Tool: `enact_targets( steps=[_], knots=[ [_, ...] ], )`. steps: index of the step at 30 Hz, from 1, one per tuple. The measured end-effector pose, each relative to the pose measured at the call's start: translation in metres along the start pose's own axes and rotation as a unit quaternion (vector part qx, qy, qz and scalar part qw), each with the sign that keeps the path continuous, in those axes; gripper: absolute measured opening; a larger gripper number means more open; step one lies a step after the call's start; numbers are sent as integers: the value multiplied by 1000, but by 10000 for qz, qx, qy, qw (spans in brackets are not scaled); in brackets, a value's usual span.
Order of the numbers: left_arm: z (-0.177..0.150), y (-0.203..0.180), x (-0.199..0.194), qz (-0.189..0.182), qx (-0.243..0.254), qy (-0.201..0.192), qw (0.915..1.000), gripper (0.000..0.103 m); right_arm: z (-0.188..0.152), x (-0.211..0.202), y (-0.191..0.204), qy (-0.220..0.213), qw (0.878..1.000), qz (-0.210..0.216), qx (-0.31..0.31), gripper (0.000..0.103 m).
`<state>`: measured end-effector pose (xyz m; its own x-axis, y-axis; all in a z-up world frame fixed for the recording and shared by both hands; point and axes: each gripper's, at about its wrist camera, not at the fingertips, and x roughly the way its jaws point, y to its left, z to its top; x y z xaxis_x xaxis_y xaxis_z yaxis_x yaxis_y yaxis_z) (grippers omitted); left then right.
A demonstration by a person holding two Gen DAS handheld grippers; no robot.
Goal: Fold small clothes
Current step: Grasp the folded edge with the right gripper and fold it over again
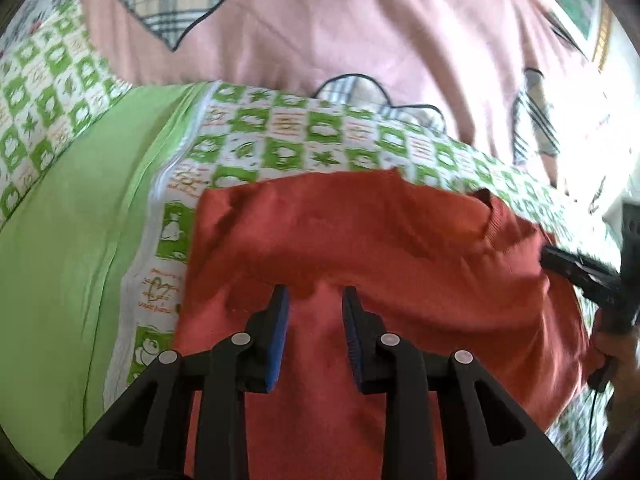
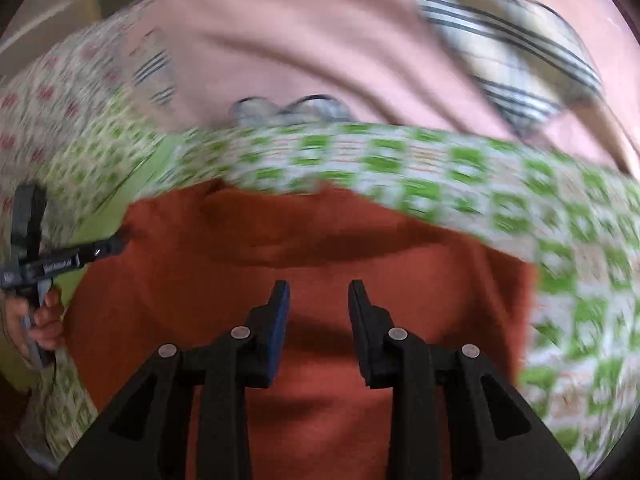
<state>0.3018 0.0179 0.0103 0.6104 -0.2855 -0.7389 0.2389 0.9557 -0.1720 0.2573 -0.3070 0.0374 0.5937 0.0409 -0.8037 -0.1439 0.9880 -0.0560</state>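
The left gripper [image 1: 316,294], black with blue pads, has its two fingers spread apart with nothing between them, poised over the rust-red knitted garment [image 1: 360,248], and the right gripper [image 2: 319,290], of the same black build, likewise stands with fingers parted and empty above that same garment [image 2: 280,248]. The small red garment lies spread on a bed sheet printed in green and white checks with cartoon figures [image 1: 280,140], its ribbed neckline turned toward the far edge; a soft fold runs across the cloth just beyond both sets of fingertips. In the left wrist view the right gripper [image 1: 560,262] shows from the side at the garment's right edge, seemingly touching the cloth, with the person's hand [image 1: 618,360] gripping its handle below. In the right wrist view the left gripper [image 2: 116,246] reaches to the garment's left edge, its tip at the cloth, held by the other hand [image 2: 38,322]. A plain light-green fabric panel [image 1: 60,260] lies to the left of the garment. Beyond the sheet sits a pink quilt with plaid heart-shaped patches [image 1: 320,32], rumpled and well apart from the garment. The right wrist view is blurred, so finer detail there cannot be made out.
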Motion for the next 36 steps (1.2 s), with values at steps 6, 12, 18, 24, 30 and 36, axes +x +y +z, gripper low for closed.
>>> enact_targets(
  steps=[6,12,18,24,30,36],
  knots=[
    [19,7,6,310,93,-94,9994,50,16,23,15,285,9983,-25,-515,63],
    [27,30,25,387,-208,86,9990,51,17,71,34,1099,9838,-28,-1417,63],
    [8,22,25,712,50,-34,9974,50,18,66,38,1166,9808,-229,-1548,6],
    [11,15,22,1503,94,-406,9878,49,34,35,23,128,9930,-828,-833,6],
    [14,36,38,1823,-270,-150,9828,51,20,62,-3,441,9966,-688,119,16],
    [-13,31,-19,1283,-515,-359,9897,48,-19,-16,8,-55,9978,-199,630,47]
  ],
)
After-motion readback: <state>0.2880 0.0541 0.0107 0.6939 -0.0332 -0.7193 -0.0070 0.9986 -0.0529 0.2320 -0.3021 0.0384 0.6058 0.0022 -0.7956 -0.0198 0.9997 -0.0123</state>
